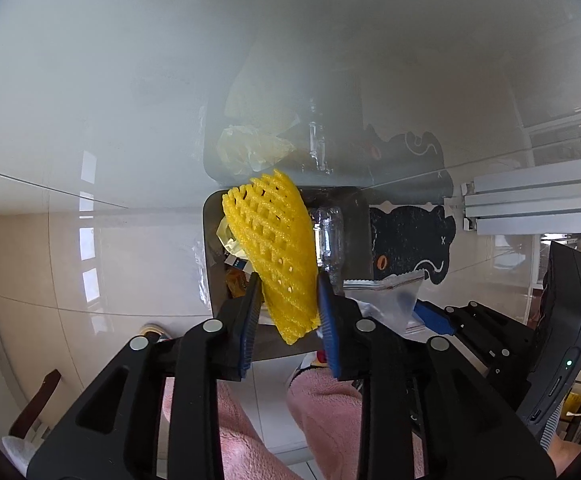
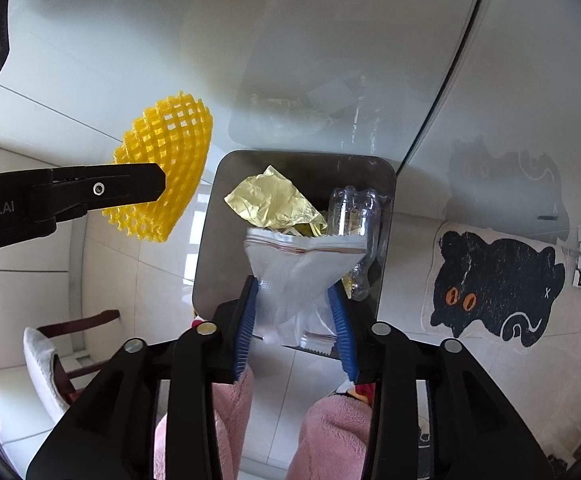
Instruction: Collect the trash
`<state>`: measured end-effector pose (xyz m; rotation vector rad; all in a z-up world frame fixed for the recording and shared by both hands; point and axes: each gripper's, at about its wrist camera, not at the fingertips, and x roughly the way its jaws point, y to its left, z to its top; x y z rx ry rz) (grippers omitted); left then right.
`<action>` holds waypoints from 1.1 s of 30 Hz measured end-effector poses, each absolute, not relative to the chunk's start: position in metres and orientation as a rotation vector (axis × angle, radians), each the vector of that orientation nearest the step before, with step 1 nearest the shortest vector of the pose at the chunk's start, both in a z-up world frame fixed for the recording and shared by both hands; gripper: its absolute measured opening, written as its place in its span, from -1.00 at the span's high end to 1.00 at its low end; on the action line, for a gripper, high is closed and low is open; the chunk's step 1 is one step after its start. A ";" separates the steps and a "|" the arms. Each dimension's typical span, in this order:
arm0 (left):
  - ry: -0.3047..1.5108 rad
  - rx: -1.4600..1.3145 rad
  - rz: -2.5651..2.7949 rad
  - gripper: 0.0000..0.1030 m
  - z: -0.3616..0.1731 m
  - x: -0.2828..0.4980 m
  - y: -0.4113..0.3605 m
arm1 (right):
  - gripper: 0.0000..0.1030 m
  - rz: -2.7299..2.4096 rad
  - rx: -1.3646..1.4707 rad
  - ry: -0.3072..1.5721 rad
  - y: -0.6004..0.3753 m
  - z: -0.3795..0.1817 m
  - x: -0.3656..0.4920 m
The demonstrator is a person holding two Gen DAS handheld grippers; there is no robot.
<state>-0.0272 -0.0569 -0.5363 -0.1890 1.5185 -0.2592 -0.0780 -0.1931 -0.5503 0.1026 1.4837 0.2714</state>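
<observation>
A yellow foam fruit net (image 1: pixel 278 248) stands between the blue pads of my left gripper (image 1: pixel 288 292), touching both, above the grey trash bin (image 1: pixel 209 264). From the right wrist view the net (image 2: pixel 170 152) hangs left of the bin's rim (image 2: pixel 206 236), and one left finger (image 2: pixel 130 188) crosses it. My right gripper (image 2: pixel 292 300) holds a crumpled clear plastic bag (image 2: pixel 294 276) between its pads, directly over the bin. Inside the bin lie a crinkled yellowish wrapper (image 2: pixel 266 200) and a clear plastic bottle (image 2: pixel 354 216). The bag (image 1: pixel 390 296) also shows at the right of the left wrist view.
A glossy glass surface mirrors the bin above it. A black cat-shaped mat (image 2: pixel 494 280) lies on the tiled floor to the right. The person's pink fleece legs (image 2: pixel 330 436) are below the grippers. A chair with a white cushion (image 2: pixel 46 364) stands at left, an aluminium rail (image 1: pixel 538 208) at right.
</observation>
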 end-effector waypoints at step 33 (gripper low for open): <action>1.162 -0.191 -0.212 -0.84 -0.249 -0.083 -0.039 | -0.94 0.308 0.134 1.251 -0.248 -0.243 -0.105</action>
